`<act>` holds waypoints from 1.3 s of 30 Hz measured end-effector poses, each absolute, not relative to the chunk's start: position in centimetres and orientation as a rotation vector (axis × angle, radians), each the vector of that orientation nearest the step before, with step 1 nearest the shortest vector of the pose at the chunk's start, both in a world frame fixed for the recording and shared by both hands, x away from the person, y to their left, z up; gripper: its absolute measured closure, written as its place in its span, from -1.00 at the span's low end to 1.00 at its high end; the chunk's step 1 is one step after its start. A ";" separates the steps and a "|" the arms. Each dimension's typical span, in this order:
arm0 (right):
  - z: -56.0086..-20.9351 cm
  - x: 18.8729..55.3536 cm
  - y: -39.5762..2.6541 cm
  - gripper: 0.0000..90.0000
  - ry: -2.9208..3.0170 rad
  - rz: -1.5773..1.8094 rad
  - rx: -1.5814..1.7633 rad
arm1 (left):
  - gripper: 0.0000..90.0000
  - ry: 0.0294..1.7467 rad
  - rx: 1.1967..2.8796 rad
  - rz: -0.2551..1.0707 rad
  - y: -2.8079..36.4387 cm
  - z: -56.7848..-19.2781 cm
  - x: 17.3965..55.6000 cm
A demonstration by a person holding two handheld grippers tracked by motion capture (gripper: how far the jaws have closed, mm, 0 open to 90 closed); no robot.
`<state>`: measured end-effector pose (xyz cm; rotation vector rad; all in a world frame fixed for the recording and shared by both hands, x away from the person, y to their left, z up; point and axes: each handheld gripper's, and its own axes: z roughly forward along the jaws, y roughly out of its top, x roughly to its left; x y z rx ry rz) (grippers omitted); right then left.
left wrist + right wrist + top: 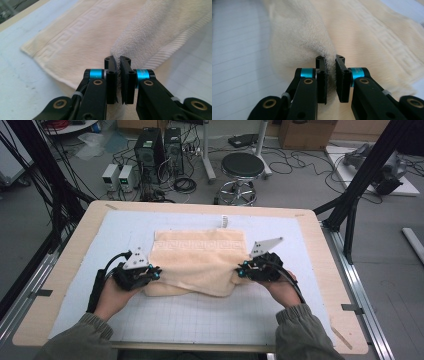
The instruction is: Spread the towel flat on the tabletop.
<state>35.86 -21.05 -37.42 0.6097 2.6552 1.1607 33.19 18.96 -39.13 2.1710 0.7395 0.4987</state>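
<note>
- Overall, high view: cream towel lies mid-frame on the white gridded mat of the table, folded, key-pattern border along its upper edge, small white tag at the top edge.
- Left gripper sits at the towel's lower-left corner, right gripper at its lower-right corner; each is in a hand, green sleeves coming in from the bottom.
- Background in the upper frame, seen from here alone: a stool, PC towers and cables on the floor.
- Jaw state can't be read from this view; the grey plates and gripper bodies cover the tips.
- Left gripper view: left gripper has its jaws nearly together, pinching a raised fold of towel between the pads. Flat layer with the key pattern runs to the upper left. Towel under the jaws is hidden.
- Right gripper view: right gripper likewise clamped on a bunched towel edge, gap narrow and packed with pile. Key-pattern border at the right of frame, gridded mat at the left.
- How many layers each one holds: can't tell.
</note>
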 end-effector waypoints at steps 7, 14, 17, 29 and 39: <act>-41.2 41.3 -21.1 0.68 2.624 1.122 0.793 | 0.86 0.897 2.108 0.417 19.2 -41.6 37.3; -39.5 39.9 -21.7 0.50 2.553 1.167 0.756 | 0.47 0.881 2.080 0.430 20.0 -40.6 36.5; -38.2 38.9 -22.0 0.50 2.526 1.185 0.723 | 0.43 0.865 2.067 0.431 20.4 -39.9 35.8; -38.5 36.9 -20.0 0.32 2.641 1.143 0.629 | 0.22 0.828 2.148 0.406 21.0 -40.2 36.2; -41.3 38.9 -18.6 0.73 2.684 1.109 0.692 | 0.83 0.775 2.205 0.397 20.0 -40.7 36.2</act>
